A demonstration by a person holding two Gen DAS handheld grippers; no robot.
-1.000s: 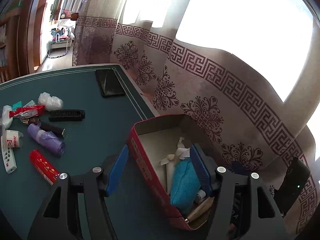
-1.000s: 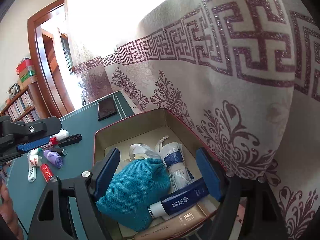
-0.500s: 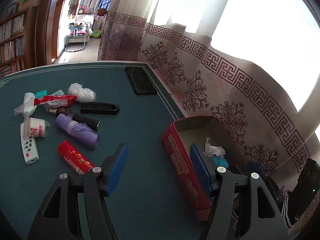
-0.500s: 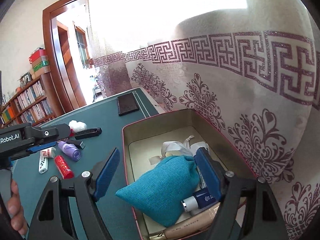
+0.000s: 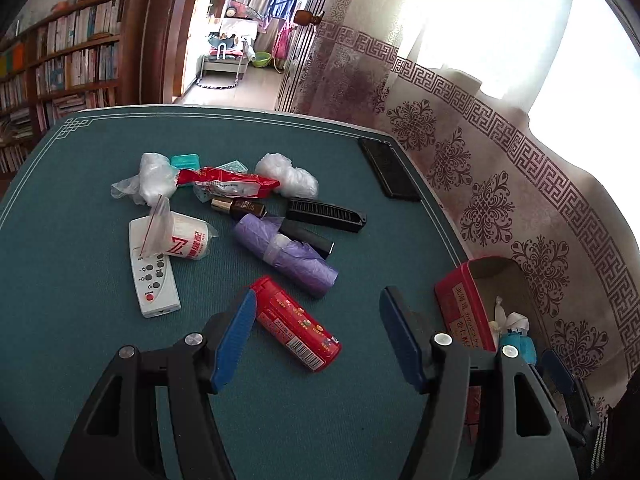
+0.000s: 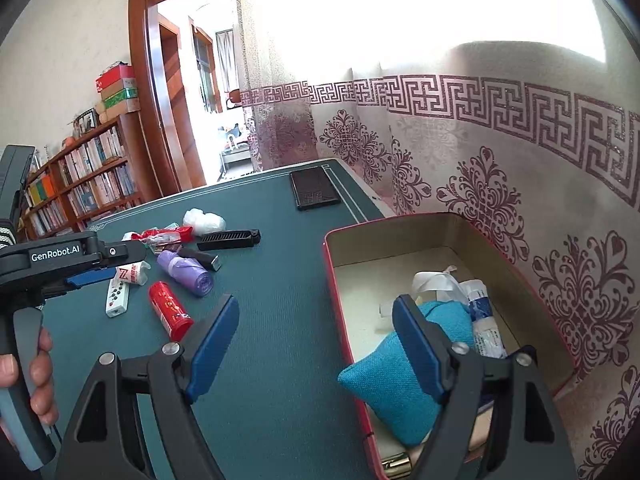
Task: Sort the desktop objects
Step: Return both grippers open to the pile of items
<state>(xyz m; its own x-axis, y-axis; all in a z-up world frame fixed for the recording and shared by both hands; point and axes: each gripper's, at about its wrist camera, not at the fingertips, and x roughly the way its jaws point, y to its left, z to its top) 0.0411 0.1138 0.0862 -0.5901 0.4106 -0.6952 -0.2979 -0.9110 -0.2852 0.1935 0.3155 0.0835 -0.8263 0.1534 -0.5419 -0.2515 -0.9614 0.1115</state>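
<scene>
Green table (image 5: 72, 208) holds 1 printed, barcoded red tube (image 5: 296, 327).

1. Strong daylight thru window (image 5: 500, 28) & curtain (image 6: 460, 128); upper right blown out to white, both views.
2. Table (image 5: 80, 240) evenly lit, soft shadows only.
3. Heavy fisheye bend, dark vignette at corners.
4. Focus sharp, no motion blur.

Red tin (image 5: 460, 304) half hidden behind left hand-held gripper (image 5: 316, 332). Pouch (image 6: 396, 376) partly covered by right hand-held gripper (image 6: 312, 348) finger. Print on red tube (image 5: 296, 328) too small to read. Hand (image 6: 38, 376) cut off at picture's left edge.
</scene>
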